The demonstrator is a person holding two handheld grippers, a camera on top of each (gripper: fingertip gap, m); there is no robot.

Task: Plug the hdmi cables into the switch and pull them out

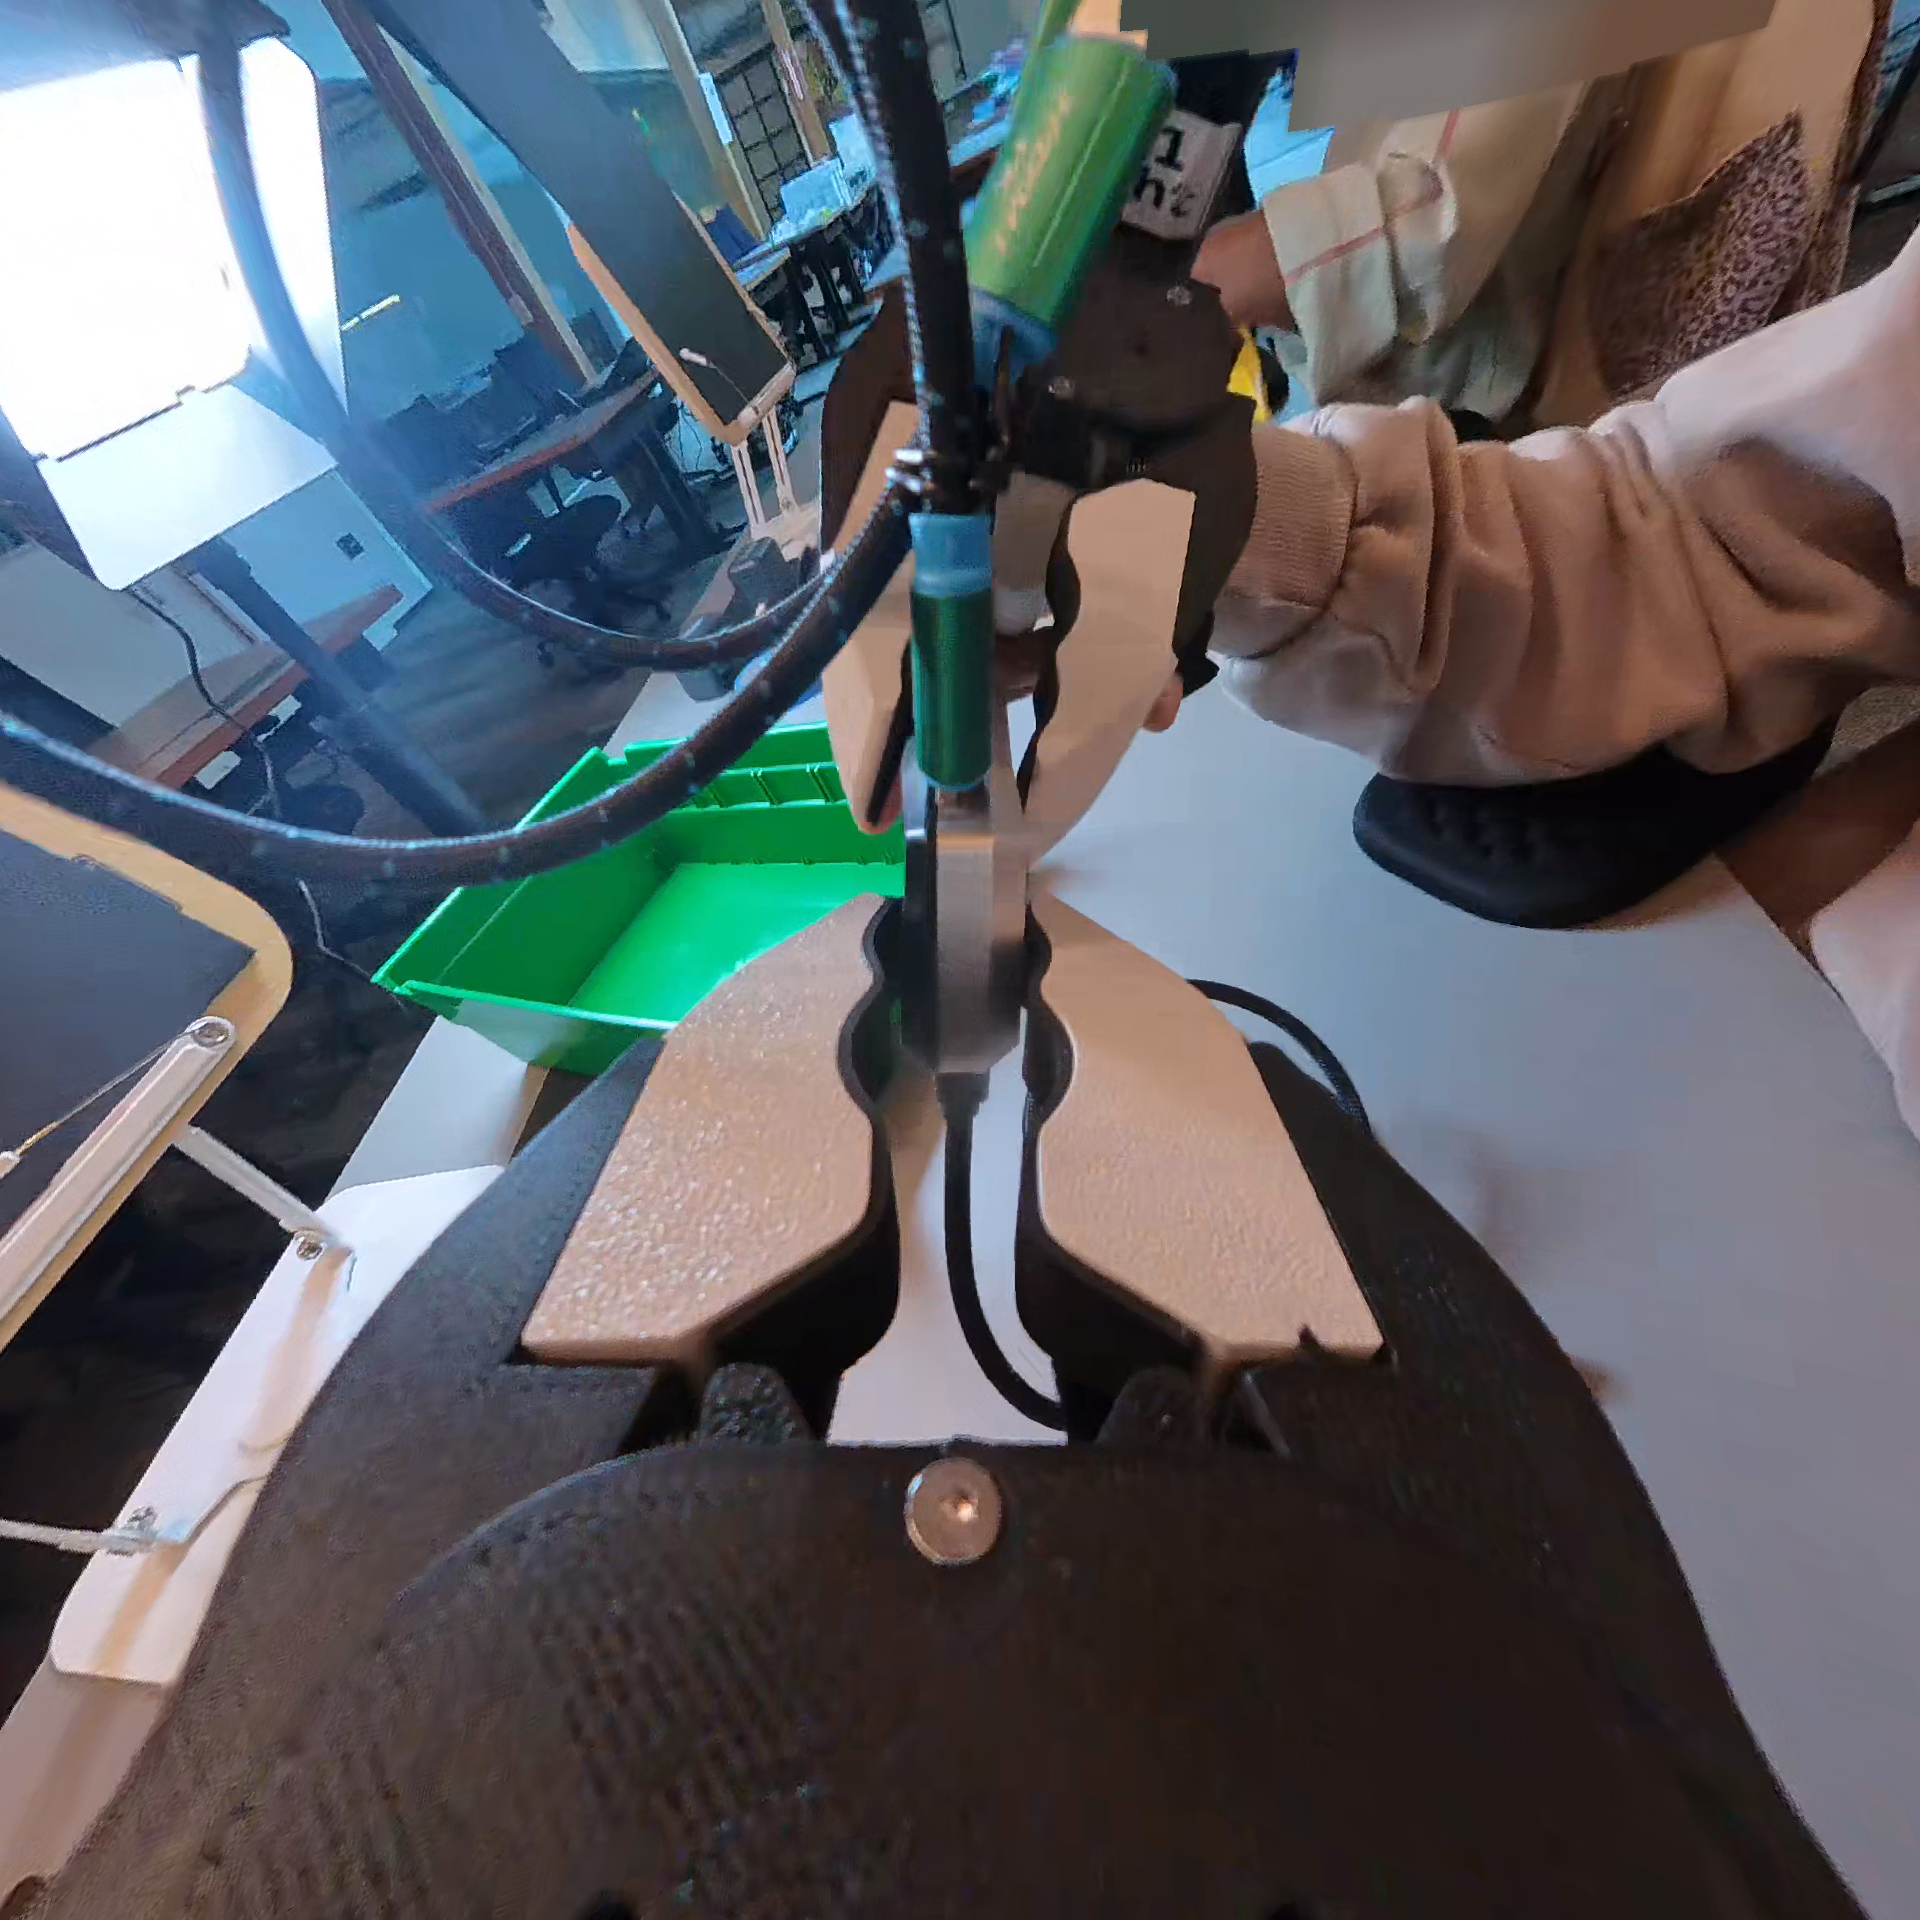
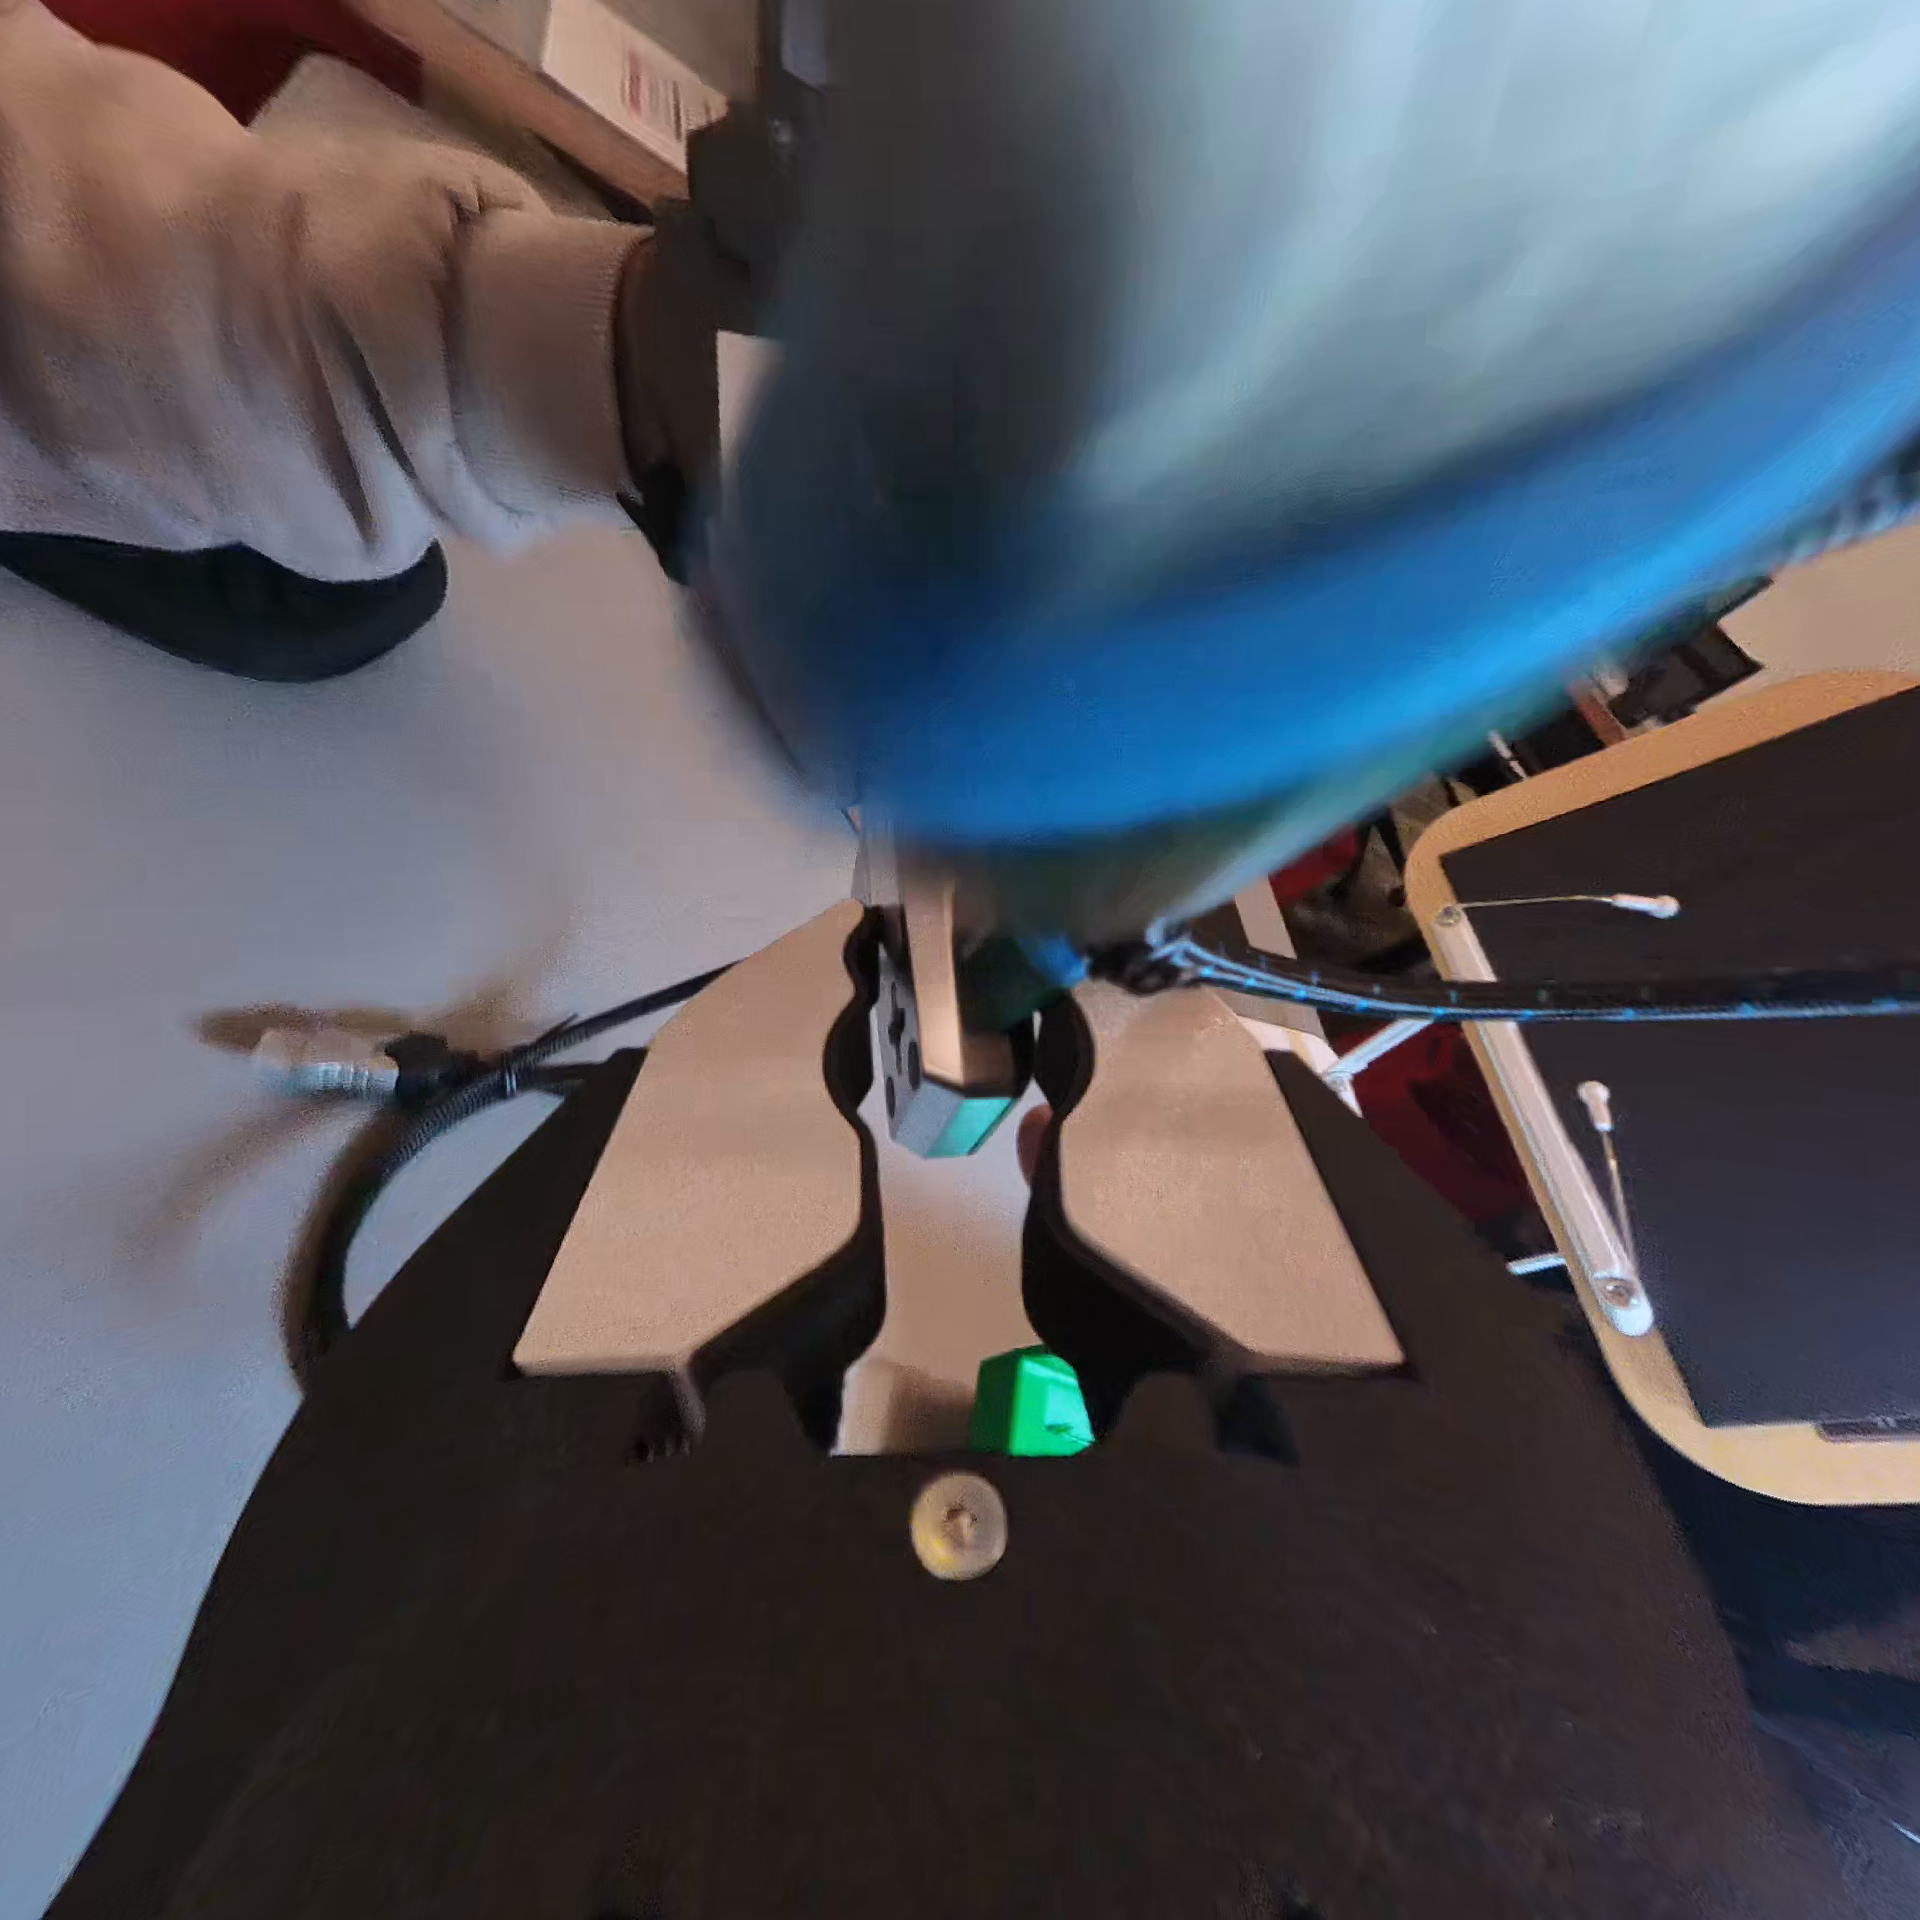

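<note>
Two grippers are meeting over the white table (image 1: 1455, 1143). The left gripper (image 1: 961, 997) is clamping its fingers on the silver switch (image 1: 966, 935), holding it edge-up near 12 o'clock of its view, with a thin black lead (image 1: 971, 1247) trailing out of the switch's near end toward 6. The right gripper (image 1: 1101, 582) is coming in from 12 o'clock in the left wrist view, beside the green-bodied plug (image 1: 948, 675) that is sitting in the switch's far end, braided cable (image 1: 468, 842) looping off toward 9.

From the right wrist view, the right gripper (image 2: 951, 1039) is showing its fingers nearly together around the switch (image 2: 940, 1060) and plug area (heavy blur up top, so whether the pads are actually biting the plug is unclear). A spare cable end (image 2: 332, 1070) is lying on the table at 9 o'clock. The green bin (image 1: 665, 935) is sitting at 10 o'clock, unused.

Step in hand, as I read it: the plug looks seated, so the pull-out is likely next. That is calling for a firm hold on the plug body, a straight pull along the port axis, and the left side bracing the switch.
</note>
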